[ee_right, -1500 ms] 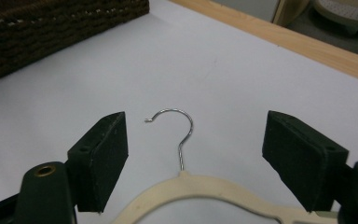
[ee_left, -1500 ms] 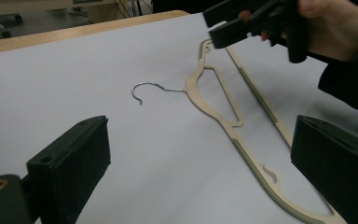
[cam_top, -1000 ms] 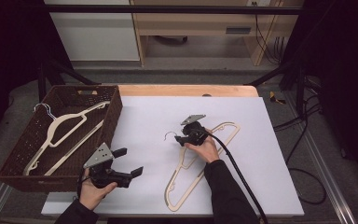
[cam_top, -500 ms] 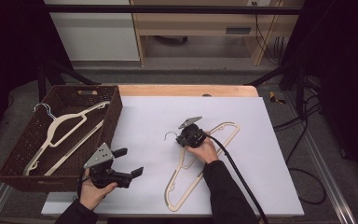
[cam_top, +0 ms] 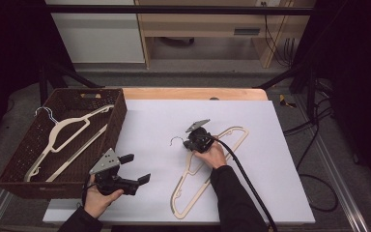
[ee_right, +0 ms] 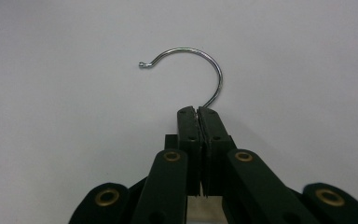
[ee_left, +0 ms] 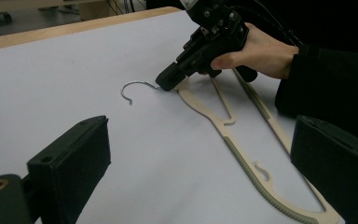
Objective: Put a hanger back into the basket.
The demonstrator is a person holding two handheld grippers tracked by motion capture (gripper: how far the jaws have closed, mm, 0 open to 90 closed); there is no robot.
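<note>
Black jaws of the left claw [cam_top: 134, 170] are seen nearest the person, spread wide and holding nothing, hovering over the near left part of the white counter [cam_top: 280, 159] just beside the wicker basket [cam_top: 118, 116]. Farther in, the pale wooden hanger [cam_top: 198, 186] is laid flat on the counter, its long axis running on a slant from the near middle up toward the far right, with the metal hook [cam_top: 175, 141] at the neck end, pointing toward the basket side. The right claw [cam_top: 193, 143] is set at that neck: in the right gripper view its jaws have just been closing and are now pressed together on the hanger's neck, with the hook [ee_right: 200, 70] curling out just past the tips. In the left gripper view the same grip is seen from the side, the right claw [ee_left: 167, 81] clamped where hook [ee_left: 135, 88] meets wood [ee_left: 242, 154]. The hanger is thus held at one end only, so the rest of its length would be expected to trail behind and swing once lifted. The basket lies to the left of the grip, across the counter, with another hanger [cam_top: 65, 133] already lying inside; the left claw is the nearer to it, but the free one.
</note>
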